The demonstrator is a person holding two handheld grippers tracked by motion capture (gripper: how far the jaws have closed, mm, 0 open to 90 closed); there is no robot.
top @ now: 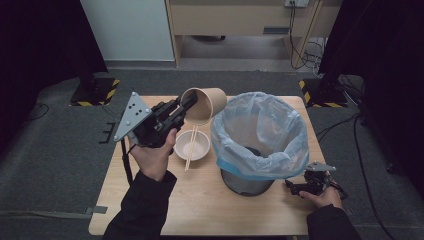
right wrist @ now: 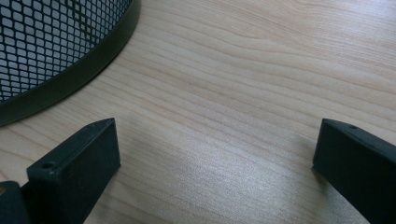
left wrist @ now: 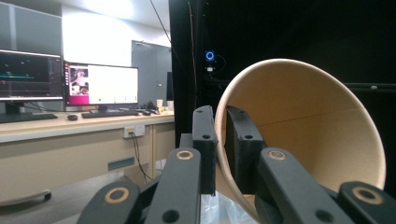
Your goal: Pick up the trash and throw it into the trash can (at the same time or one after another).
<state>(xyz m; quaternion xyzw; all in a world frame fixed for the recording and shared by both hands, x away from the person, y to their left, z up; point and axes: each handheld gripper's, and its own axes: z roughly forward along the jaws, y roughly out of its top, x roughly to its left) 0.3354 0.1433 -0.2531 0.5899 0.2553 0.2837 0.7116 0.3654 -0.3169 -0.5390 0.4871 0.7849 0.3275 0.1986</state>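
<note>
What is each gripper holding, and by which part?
The left gripper holds the brown paper cup by its rim, one jaw inside and one outside the wall. The right gripper holds nothing; its jaws are open over the table.

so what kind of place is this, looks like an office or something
Probably an office or lab set up for recording: computer monitors on a long pale wooden desk, black curtains flanking the light wooden table, and hazard-striped stand bases on grey carpet.
</note>
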